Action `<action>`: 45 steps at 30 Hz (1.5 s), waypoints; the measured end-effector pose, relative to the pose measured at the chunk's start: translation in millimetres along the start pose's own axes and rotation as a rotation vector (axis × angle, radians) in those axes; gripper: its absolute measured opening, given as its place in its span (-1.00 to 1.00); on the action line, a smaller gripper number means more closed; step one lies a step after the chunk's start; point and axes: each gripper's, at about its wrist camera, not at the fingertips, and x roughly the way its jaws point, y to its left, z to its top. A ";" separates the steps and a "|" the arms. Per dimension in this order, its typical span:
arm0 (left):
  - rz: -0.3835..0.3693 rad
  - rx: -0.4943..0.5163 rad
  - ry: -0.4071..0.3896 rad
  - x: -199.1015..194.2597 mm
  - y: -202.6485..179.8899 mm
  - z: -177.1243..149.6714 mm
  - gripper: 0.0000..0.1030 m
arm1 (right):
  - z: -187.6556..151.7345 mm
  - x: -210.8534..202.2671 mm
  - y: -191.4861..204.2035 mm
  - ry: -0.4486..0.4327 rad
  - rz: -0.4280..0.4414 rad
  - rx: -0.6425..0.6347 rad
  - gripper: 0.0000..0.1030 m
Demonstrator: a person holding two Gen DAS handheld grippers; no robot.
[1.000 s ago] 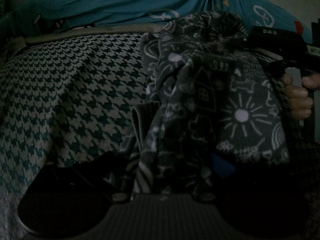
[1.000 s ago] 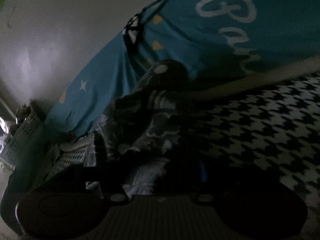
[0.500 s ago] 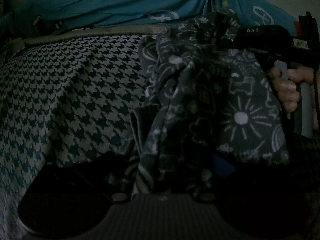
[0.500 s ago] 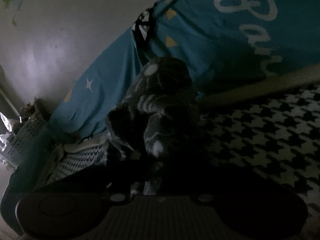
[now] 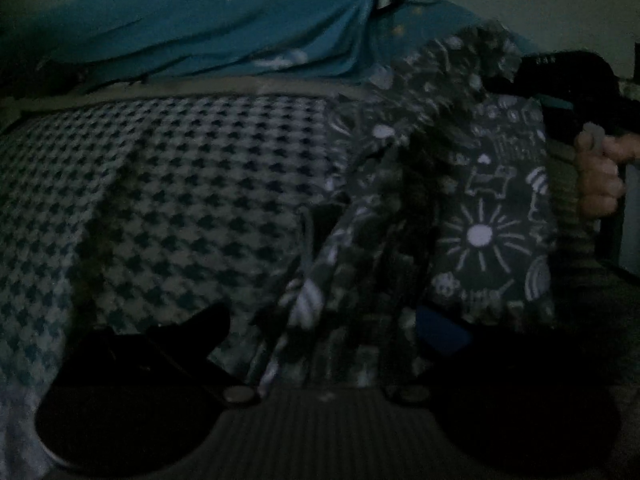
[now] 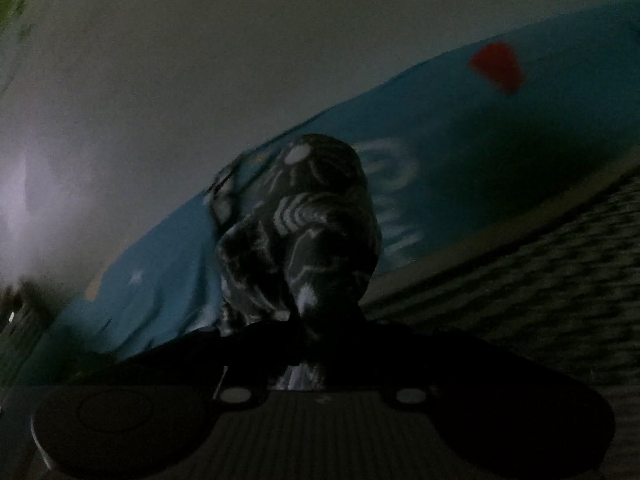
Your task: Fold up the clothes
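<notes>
I am clamping the right hand-held gripper (image 6: 308, 344) on a bunched fold of the grey patterned garment (image 5: 460, 200), which is hanging at right of the frame over the houndstooth bed (image 5: 180, 184). My left hand-held gripper (image 5: 332, 340) is pinching its lower edge, though dimness hides the fingers.

garment (image 5: 472, 208): dark grey, white doodles | bedspread (image 5: 168, 184): teal-white houndstooth; sheet (image 5: 224, 40): turquoise, white star
</notes>
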 end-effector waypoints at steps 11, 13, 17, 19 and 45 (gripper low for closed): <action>-0.043 0.089 -0.024 -3.1 -20.2 -4.5 1.00 | 23.6 -113.7 -94.5 -0.177 -0.398 0.097 -0.59; -0.043 0.098 -0.023 -2.2 -21.9 -6.8 1.00 | 23.3 -130.0 -109.8 -0.187 -0.461 0.107 -0.59; -0.035 0.115 -0.025 -2.0 -24.9 -12.2 1.00 | 21.9 -143.6 -140.2 -0.125 -0.538 0.163 -0.33; -0.028 0.115 -0.027 -0.2 -22.4 -12.4 1.00 | 21.0 -150.8 -150.5 -0.102 -0.575 0.190 -0.33; -0.030 0.076 -0.043 -9.2 -7.8 -24.1 1.00 | -140.0 -206.9 24.8 0.196 -0.041 -0.328 -0.17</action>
